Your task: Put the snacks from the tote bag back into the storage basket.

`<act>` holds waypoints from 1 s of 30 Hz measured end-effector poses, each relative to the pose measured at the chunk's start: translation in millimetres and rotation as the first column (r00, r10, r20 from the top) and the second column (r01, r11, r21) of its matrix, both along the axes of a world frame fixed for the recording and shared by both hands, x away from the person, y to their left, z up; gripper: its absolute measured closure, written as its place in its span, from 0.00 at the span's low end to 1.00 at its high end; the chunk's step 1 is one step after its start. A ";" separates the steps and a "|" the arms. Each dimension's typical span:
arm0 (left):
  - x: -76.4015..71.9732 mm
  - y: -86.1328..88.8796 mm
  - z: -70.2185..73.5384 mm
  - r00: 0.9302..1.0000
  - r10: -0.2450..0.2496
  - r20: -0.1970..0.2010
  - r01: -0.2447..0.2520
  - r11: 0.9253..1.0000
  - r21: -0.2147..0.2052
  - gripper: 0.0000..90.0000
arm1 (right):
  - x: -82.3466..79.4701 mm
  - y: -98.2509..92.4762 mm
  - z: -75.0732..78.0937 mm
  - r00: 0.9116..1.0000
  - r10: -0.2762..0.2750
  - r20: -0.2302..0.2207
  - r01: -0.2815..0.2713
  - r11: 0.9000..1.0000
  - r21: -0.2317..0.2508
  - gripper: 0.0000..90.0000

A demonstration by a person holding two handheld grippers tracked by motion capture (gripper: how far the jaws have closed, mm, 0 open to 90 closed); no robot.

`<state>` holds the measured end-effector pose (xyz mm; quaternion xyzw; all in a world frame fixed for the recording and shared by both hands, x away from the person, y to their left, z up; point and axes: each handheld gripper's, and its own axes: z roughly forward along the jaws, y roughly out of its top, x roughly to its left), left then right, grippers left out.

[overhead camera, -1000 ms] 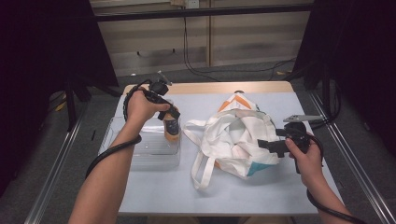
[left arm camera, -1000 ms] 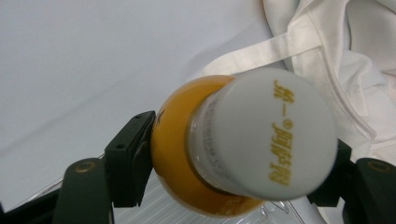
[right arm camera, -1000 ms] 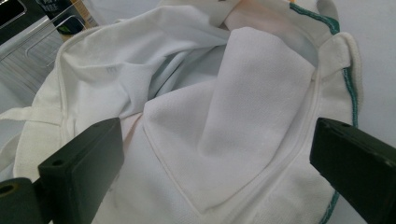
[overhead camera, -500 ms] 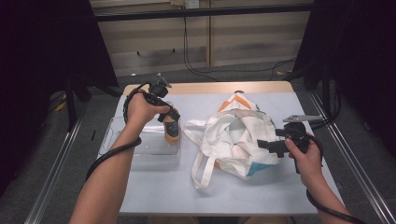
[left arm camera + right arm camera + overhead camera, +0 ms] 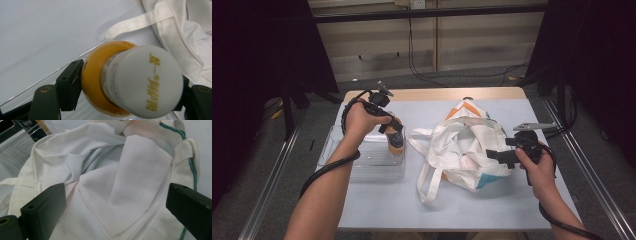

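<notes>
Round amber bottle (image 5: 100, 82) (smooth cap), crumpled cloth bag (image 5: 467, 145).

my pale blue-grey surface (image 5: 512, 200) has a light wooden strip along its far edge. directly on it, at my left, sits a clear rectangular plastic bin (image 5: 362, 162). just beside that, toward the middle and right, lies a crumpled white cloth tote bag (image 5: 462, 145) with orange and teal patches, its long white straps spread flat over the surface toward me.
</notes>
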<state>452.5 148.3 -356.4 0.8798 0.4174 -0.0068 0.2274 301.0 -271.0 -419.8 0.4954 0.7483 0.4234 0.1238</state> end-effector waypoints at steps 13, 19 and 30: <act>-6.2 2.9 -2.8 1.000 0.008 0.015 -0.008 1.000 -0.030 0.32 | -1.0 0.4 1.9 1.000 0.004 0.008 -0.004 1.000 0.003 0.03; -8.9 8.0 -1.6 1.000 0.023 0.012 -0.023 0.999 -0.041 0.24 | -1.2 1.4 3.5 1.000 0.006 0.012 -0.006 1.000 0.003 0.03; -17.9 15.7 -5.2 0.999 0.032 0.013 -0.030 0.996 -0.085 0.19 | -0.8 3.8 4.8 1.000 0.009 0.013 -0.009 1.000 0.001 0.03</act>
